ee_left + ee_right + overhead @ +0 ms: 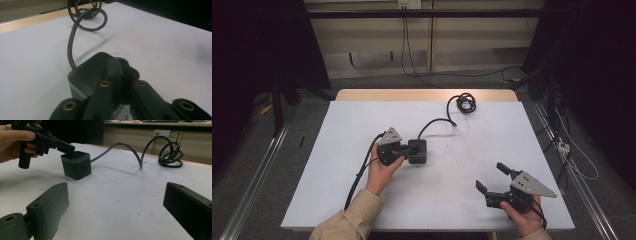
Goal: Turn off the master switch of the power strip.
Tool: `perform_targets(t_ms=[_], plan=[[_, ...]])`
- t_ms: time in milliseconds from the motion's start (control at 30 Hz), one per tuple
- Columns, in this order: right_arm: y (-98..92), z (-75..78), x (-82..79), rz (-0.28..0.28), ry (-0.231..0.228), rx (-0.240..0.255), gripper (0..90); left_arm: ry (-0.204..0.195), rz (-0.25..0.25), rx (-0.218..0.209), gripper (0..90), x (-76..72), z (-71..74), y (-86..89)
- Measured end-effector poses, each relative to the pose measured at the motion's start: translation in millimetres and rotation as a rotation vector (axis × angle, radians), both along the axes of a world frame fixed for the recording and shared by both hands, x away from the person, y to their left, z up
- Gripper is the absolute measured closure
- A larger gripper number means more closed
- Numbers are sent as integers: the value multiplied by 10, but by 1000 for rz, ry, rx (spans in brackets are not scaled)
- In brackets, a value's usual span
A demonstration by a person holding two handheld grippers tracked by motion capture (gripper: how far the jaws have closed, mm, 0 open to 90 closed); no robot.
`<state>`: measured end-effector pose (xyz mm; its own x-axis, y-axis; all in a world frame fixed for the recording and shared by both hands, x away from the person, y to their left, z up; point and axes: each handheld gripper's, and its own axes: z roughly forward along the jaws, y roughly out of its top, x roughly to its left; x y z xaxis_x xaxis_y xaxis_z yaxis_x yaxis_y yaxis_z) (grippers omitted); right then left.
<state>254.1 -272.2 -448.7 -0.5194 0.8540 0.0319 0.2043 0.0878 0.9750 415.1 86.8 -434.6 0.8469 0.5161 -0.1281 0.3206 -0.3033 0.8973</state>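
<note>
I am working in what is looking like a lab or recording bay, not a home. I am sitting at a table [337,210] covered with a plain white sheet, its wooden edge showing at the far side. Black curtains [257,45] are hanging on both sides. Metal rails [254,175] are running along the grey floor. A wall socket [160,132] is sitting on the beige back wall, with loose cables [572,155] lying on the floor at my right.
</note>
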Motion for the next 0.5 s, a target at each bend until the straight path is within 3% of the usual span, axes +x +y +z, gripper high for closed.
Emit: perform_targets(t_ms=[500], plan=[[0,-1,-5,-2,-1,1,59,-7,11,18,900,-14,10,-28]])
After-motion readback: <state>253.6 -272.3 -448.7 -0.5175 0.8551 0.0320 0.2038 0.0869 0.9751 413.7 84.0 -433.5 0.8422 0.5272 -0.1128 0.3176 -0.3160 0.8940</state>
